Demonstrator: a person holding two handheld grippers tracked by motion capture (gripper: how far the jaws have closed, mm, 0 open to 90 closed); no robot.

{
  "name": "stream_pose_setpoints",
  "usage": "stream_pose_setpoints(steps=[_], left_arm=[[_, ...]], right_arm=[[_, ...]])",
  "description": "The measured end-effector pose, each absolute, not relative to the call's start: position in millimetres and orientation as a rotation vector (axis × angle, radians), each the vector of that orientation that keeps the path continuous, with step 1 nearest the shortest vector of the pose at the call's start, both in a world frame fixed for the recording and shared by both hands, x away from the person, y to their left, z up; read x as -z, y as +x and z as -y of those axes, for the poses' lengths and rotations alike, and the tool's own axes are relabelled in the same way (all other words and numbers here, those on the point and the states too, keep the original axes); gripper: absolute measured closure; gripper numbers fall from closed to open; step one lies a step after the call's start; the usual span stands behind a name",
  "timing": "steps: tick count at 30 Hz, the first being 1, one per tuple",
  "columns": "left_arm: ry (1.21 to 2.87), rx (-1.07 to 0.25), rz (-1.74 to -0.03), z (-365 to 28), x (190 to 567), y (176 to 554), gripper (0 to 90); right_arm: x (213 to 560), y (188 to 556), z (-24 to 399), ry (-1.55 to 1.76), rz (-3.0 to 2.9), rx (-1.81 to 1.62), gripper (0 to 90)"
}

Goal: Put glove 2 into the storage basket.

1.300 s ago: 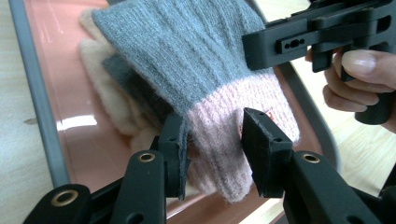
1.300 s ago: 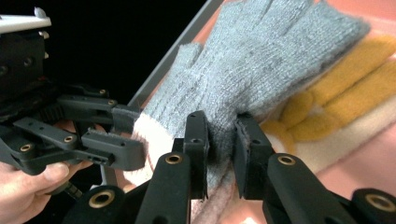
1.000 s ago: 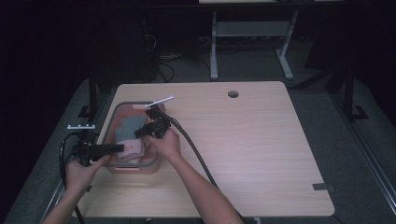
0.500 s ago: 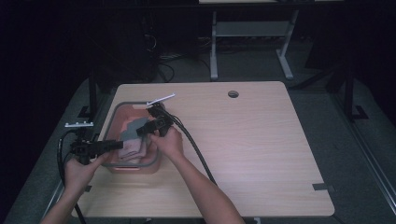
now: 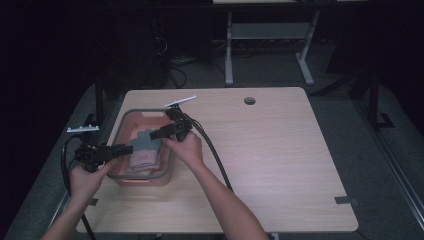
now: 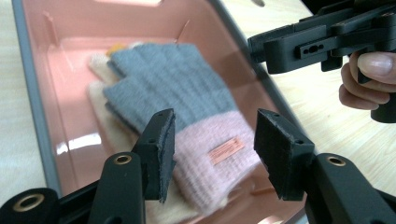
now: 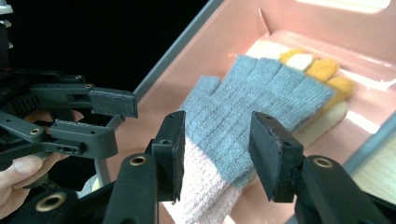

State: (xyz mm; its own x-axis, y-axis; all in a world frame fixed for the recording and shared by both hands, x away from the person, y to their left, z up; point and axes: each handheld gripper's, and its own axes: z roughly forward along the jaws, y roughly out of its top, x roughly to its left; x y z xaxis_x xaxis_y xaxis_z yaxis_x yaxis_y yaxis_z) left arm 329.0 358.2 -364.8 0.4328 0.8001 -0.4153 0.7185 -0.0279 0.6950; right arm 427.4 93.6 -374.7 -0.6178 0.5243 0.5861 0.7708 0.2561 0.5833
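Note:
A grey glove with a pink cuff (image 6: 177,88) (image 7: 243,107) (image 5: 149,142) lies in the pink bin (image 5: 145,114) on top of a cream glove with yellow fingertips (image 7: 322,70). My left gripper (image 6: 212,149) (image 5: 127,148) hangs over the cuff from the bin's left side. Its jaws have just been opening and stand open, clear of the glove below. My right gripper (image 7: 217,149) (image 5: 155,133) reaches in from the bin's right rim. Its jaws have just been opening too, and stand open above the glove without touching it.
The bin has a grey rim (image 6: 28,93) and stands at the table's left. A white strip (image 5: 181,101) lies on the table behind it. A cable hole (image 5: 249,101) is at the back, and tape (image 5: 345,200) at the front right. Both cables trail towards the person.
The right gripper has lifted a little away from the glove, and its jaws are wider apart. The left hand has hardly moved. The glove stays lying in the bin.

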Motion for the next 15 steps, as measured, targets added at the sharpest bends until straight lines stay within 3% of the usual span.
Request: stream_pose_setpoints(steps=[15], left_arm=[[1.761, -0.105, -1.253, -340.6, 352.9, 331.6, 45.5]], right_arm=[[358.9, 427.3, -65.2, -1.208, 2.221, 1.360, 49.5]])
